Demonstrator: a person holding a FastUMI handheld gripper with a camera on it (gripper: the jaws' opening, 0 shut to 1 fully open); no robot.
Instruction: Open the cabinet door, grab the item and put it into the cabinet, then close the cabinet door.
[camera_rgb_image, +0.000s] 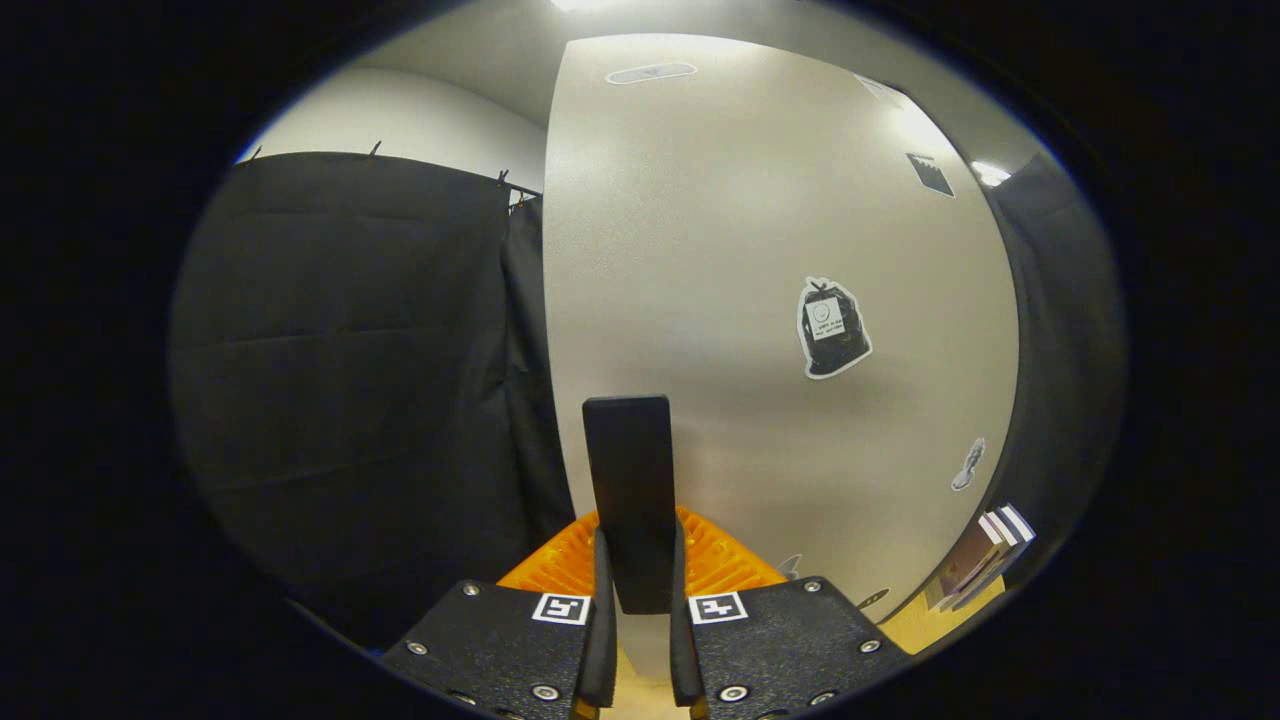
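My gripper (637, 600) is clamped on a flat dark slab (628, 480) that stands upright between my two fingers (604, 620), both pressing its lower sides; its top rises well above the fingertips. I cannot tell what the slab is, since its face is plain and its bottom end is hidden between the fingers. Just ahead of it stands the cabinet door (740, 300), a wide pale grey panel that appears shut, though its lower edge is hidden behind my gripper and the orange ribbed part (545, 565) of the gripper body. On the door sits a sticker shaped like a dark bag (833, 328), with a smaller sticker (967, 465) lower down too small to make out. To the left of the door hangs black cloth (350, 380), the booth's wall. Low on the right, a small stack of books (980, 557) lies on the light wooden tabletop (925, 628), partly cut off
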